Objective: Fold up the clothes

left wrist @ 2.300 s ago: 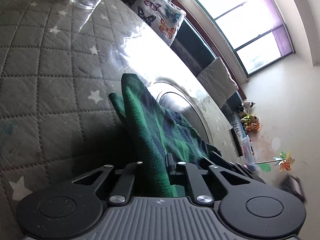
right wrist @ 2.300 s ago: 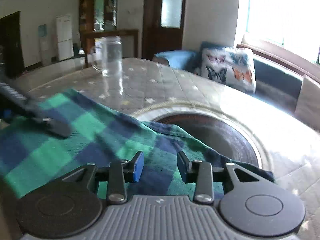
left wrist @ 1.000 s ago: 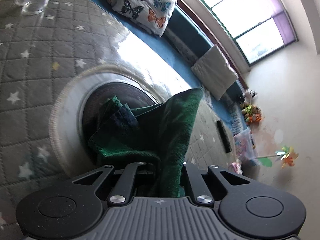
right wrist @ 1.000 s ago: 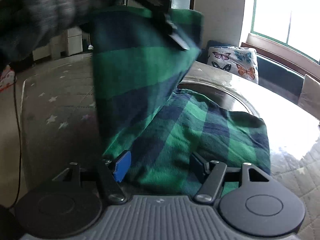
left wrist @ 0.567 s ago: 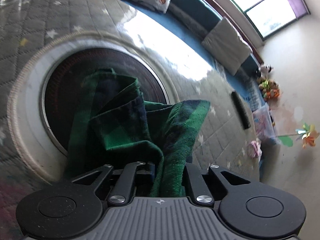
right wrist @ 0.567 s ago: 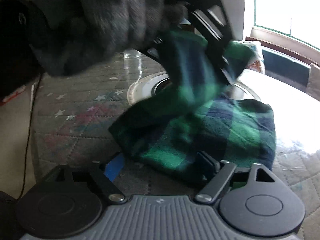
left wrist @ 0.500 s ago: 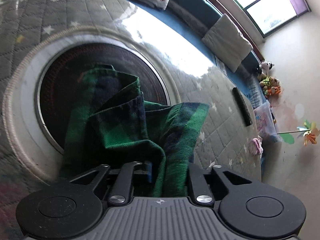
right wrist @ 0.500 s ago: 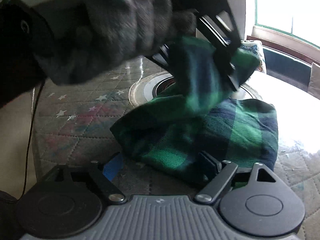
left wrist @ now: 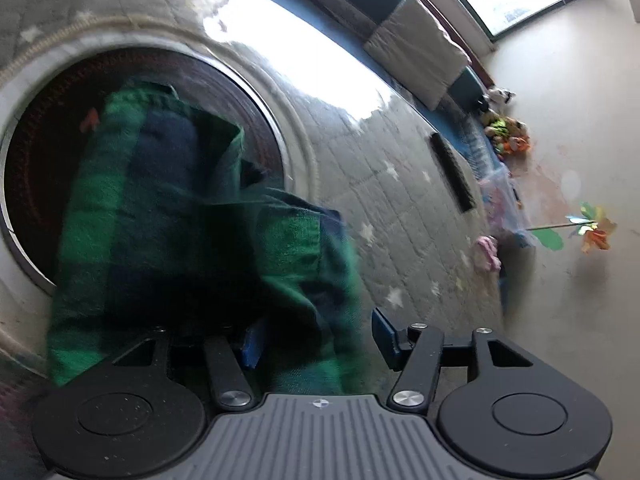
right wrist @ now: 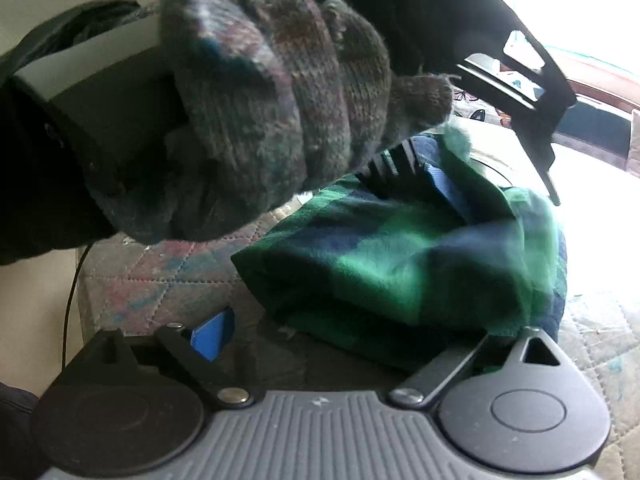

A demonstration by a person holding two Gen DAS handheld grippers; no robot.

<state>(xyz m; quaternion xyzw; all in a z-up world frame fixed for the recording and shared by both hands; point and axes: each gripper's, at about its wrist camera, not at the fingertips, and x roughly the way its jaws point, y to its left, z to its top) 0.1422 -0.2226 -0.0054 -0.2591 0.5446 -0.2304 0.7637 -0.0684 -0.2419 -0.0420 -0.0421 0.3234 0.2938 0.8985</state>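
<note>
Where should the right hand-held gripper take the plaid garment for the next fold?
Probably the rounded folded edge of the plaid garment nearest the right hand-held gripper, approached low along the quilted cover: its jaws are open, and that edge is thick and exposed.

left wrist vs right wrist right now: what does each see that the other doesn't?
Only the left wrist view: the dark round inset in the tabletop under the cloth, a black remote, a pinwheel and the grey window cushion.

Only the right wrist view: the gloved hand holding the left gripper from outside.

Both: the green plaid cloth on the quilted table cover; both grippers open, right gripper included.
</note>
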